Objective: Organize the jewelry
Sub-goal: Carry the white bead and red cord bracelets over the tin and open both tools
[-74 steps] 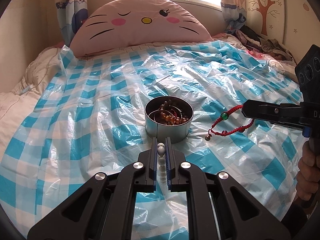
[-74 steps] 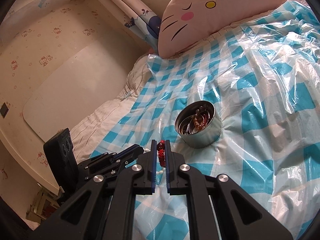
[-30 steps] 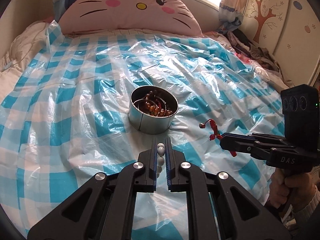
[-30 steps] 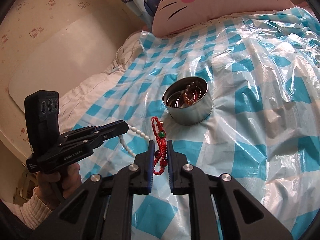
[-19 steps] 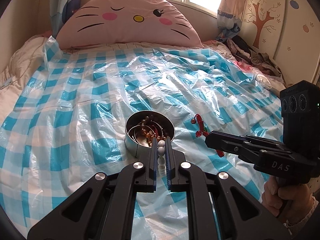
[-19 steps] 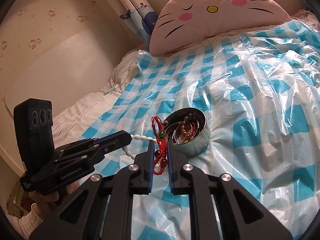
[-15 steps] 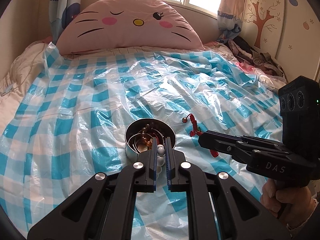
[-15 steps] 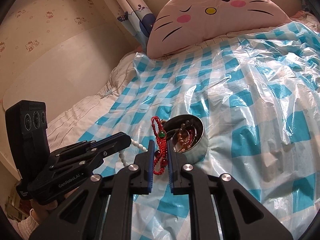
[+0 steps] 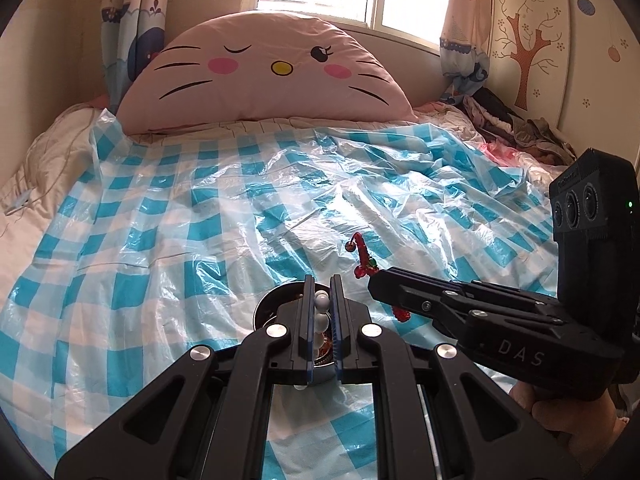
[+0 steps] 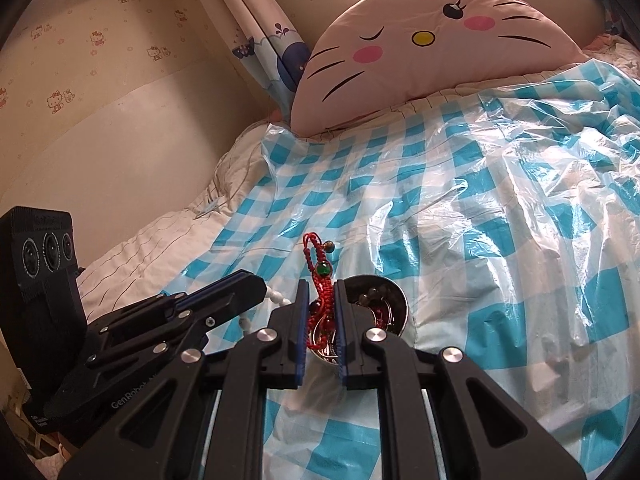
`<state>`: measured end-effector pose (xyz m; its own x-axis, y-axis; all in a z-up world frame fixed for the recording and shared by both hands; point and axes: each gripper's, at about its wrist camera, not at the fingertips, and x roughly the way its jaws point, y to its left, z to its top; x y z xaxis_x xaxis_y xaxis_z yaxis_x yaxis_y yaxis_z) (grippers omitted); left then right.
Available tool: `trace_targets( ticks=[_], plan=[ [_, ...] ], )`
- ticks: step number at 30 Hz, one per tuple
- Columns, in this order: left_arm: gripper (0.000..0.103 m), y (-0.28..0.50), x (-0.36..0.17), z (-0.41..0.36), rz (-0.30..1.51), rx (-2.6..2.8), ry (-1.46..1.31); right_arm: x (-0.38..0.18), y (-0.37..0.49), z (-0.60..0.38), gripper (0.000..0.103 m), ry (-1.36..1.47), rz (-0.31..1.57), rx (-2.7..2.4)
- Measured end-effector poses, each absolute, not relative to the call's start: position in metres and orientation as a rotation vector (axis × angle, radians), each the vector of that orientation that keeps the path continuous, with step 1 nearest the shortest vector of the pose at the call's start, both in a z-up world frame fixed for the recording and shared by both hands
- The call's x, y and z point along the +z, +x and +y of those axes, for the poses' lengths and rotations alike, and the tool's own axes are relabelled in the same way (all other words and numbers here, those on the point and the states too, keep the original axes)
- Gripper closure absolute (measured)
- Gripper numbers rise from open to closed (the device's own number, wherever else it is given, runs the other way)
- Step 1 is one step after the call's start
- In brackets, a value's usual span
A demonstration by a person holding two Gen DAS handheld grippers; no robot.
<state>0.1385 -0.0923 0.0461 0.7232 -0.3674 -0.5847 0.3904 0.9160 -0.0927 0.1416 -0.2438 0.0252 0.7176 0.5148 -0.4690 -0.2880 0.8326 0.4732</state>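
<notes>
My left gripper (image 9: pixel 321 286) is shut on a white bead bracelet (image 9: pixel 321 303), whose beads hang down between the jaws. My right gripper (image 10: pixel 321 286) is shut on a red braided bracelet (image 10: pixel 322 280) with a green bead and a small bell. In the left wrist view the red braided bracelet (image 9: pixel 363 258) sticks up from the right gripper (image 9: pixel 378 280), which reaches in from the right. Directly under both sets of fingertips sits a round metal tin (image 10: pixel 394 306) holding other jewelry. From the left wrist only the dark rim of the metal tin (image 9: pixel 266 306) shows, the rest hidden behind my jaws.
The tin stands on a blue-and-white checked plastic sheet (image 9: pixel 192 232) spread over a bed. A large pink cat-face pillow (image 9: pixel 264 76) leans at the head of the bed. Clothes (image 9: pixel 516 124) are heaped at the far right. A hand (image 9: pixel 568 420) grips the right tool's handle.
Both grippers have moved forward and upward with their bracelets, ending over the tin. The tin has slid down in both views until the jaws cover most of it.
</notes>
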Motion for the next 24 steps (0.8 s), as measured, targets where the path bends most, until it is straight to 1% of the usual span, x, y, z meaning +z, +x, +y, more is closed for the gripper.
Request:
trace_targets(
  ticks=[9,14,15,16,18,20,22,23,24],
  plan=[
    [0.096,0.156,0.029,-0.093,0.666,-0.408,0.028,0.009,0.159,-0.233,0.090,0.353,0.655,0.442],
    [0.096,0.174,0.006,-0.093,0.747,-0.388,0.037,-0.008,0.172,-0.226,0.089,0.295,0.699,0.408],
    [0.096,0.177,-0.001,-0.093,0.766,-0.368,0.043,-0.013,0.176,-0.224,0.087,0.281,0.721,0.399],
    [0.096,0.181,-0.007,-0.091,0.792,-0.356,0.043,-0.018,0.179,-0.223,0.079,0.271,0.742,0.381],
    [0.095,0.184,-0.017,-0.088,0.830,-0.336,0.048,-0.024,0.180,-0.225,0.068,0.274,0.756,0.355],
    [0.094,0.181,-0.018,-0.084,0.835,-0.304,0.062,-0.024,0.175,-0.228,0.067,0.280,0.757,0.346],
    [0.088,0.176,-0.014,-0.078,0.836,-0.279,0.059,-0.018,0.165,-0.229,0.064,0.274,0.748,0.340],
    [0.084,0.172,-0.011,-0.076,0.833,-0.266,0.063,-0.013,0.158,-0.229,0.062,0.268,0.742,0.333],
    [0.077,0.167,-0.008,-0.074,0.830,-0.256,0.067,-0.008,0.150,-0.230,0.057,0.262,0.735,0.327]
  ],
)
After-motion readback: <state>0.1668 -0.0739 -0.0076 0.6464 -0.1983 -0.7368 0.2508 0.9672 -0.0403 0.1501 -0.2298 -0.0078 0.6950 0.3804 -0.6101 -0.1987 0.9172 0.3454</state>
